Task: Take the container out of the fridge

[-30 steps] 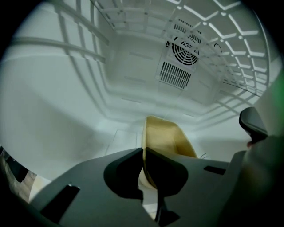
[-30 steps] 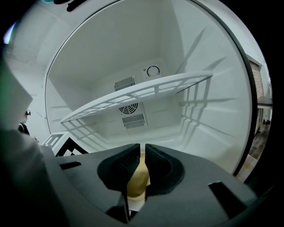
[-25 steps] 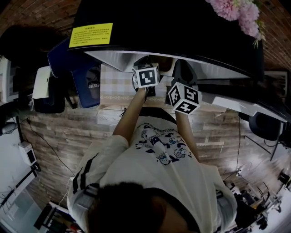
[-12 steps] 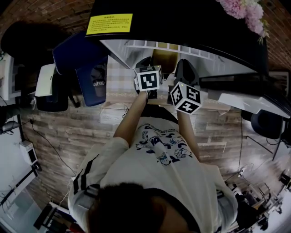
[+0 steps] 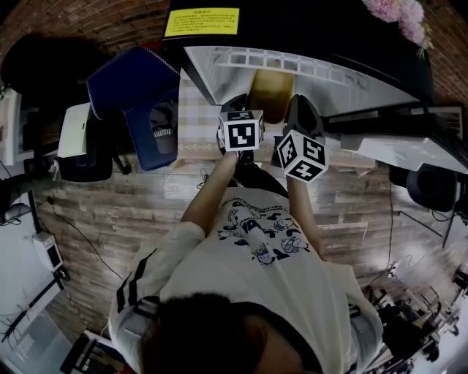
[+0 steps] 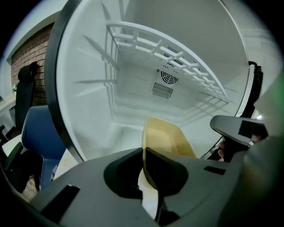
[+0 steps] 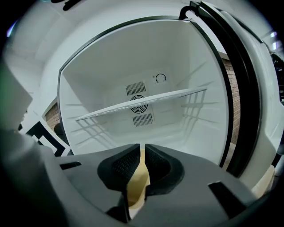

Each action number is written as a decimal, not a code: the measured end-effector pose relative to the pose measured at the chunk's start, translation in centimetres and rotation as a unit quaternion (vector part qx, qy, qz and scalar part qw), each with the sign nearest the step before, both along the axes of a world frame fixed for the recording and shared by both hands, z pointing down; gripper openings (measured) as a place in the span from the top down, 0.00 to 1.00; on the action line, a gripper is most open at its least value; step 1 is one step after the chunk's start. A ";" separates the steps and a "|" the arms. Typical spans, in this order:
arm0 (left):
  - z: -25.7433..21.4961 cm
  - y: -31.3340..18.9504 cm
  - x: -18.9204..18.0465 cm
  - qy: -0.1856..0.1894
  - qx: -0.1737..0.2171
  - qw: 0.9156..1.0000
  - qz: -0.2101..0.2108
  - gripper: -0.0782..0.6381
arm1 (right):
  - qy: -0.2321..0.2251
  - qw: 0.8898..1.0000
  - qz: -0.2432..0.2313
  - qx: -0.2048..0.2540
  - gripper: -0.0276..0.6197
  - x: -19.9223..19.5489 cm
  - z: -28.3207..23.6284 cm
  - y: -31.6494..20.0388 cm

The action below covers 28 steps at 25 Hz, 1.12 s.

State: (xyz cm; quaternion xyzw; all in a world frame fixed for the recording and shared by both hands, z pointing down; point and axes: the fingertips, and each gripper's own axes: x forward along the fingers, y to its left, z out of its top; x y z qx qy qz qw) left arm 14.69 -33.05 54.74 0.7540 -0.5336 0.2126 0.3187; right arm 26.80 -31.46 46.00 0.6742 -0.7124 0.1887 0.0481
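A pale yellow open container (image 5: 268,93) hangs at the mouth of the open white fridge (image 5: 322,73), held between both grippers. My left gripper (image 6: 143,153) is shut on its left wall; the container's (image 6: 166,139) hollow reaches toward the fridge back. My right gripper (image 7: 142,153) is shut on the container's (image 7: 137,186) right wall, seen edge-on between the jaws. In the head view the left gripper's (image 5: 240,131) marker cube and the right gripper's (image 5: 301,153) cube sit side by side just below the container.
A wire shelf (image 7: 142,106) crosses the fridge interior above the container, with a fan vent (image 6: 167,77) on the back wall. The fridge door (image 5: 395,150) stands open at the right. A blue chair (image 5: 142,102) stands left of the fridge. Pink flowers (image 5: 398,18) lie on top.
Both grippers with the container have drawn back toward me, and more of the yellow container shows outside the fridge opening. The head view has tilted so the fridge interior shows more.
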 end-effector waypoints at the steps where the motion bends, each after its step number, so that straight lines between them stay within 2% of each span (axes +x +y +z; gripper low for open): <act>1: -0.1 0.2 0.0 0.003 0.002 1.000 0.005 0.85 | 0.001 1.000 0.002 0.001 0.88 -0.1 -0.1 0.2; 11: -0.1 2.6 -0.8 0.010 0.013 0.999 0.040 0.85 | 0.005 0.999 0.037 0.001 0.88 -0.8 -0.1 3.0; 28: -0.3 7.7 -2.0 0.015 0.002 0.996 0.085 0.85 | 0.009 0.997 0.075 -0.001 0.88 -1.9 -0.2 8.0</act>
